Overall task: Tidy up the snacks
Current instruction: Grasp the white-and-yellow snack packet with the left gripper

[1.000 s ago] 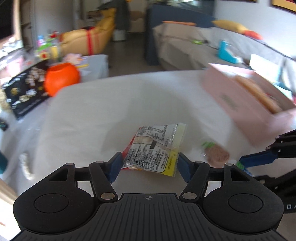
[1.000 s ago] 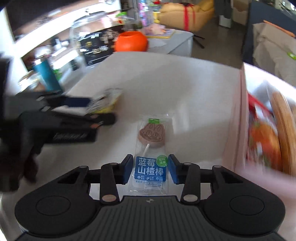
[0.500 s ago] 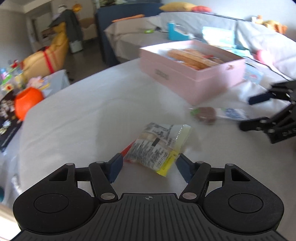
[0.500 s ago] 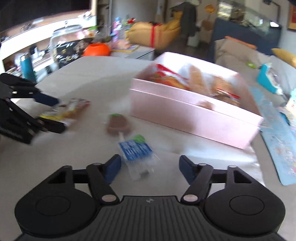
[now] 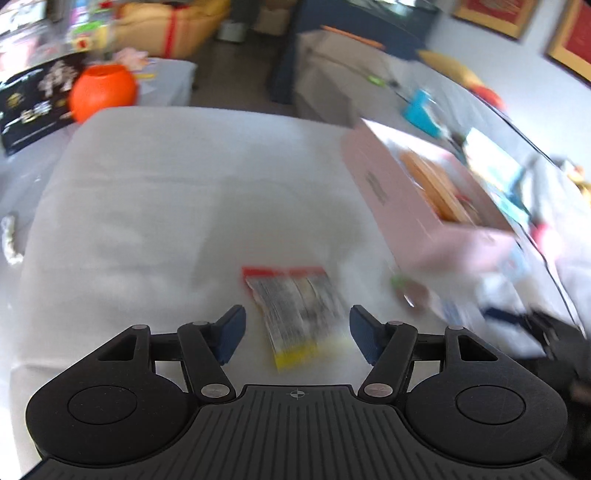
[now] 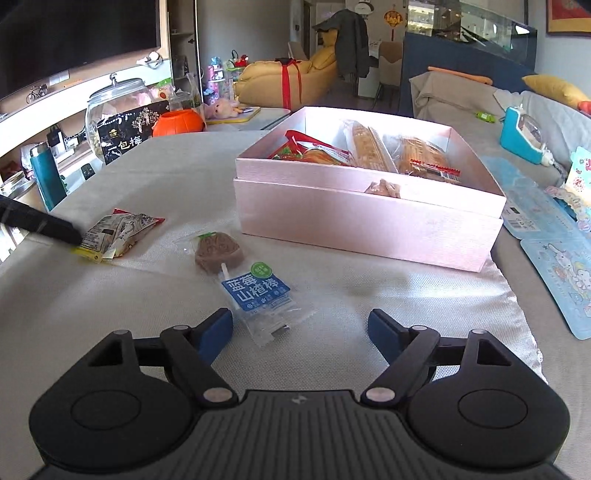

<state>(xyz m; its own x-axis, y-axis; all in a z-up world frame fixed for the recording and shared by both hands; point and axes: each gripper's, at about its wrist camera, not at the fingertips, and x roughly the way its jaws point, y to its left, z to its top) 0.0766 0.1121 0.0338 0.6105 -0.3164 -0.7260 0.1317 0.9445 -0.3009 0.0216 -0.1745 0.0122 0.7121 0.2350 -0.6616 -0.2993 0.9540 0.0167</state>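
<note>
A home living room: a yellow sofa (tied with a red ribbon), a large dark television on the wall, a grey couch with cushions, a coat hanging up, and toys on a low table.

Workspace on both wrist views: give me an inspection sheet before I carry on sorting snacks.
Surface: table under pale cloth.
Job's things: pink box open, holding wrapped snacks; lollipop packet and printed snack packet lie loose in front of it.
Clutter: sticker sheets right of the box.
Grippers: left gripper open, printed packet between its fingers, untouched; right gripper open, jaws just widened, lollipop packet's end between them, untouched.
Cables: nothing seen.
Surroundings: orange pumpkin bucket, glass jar, sofa.
</note>
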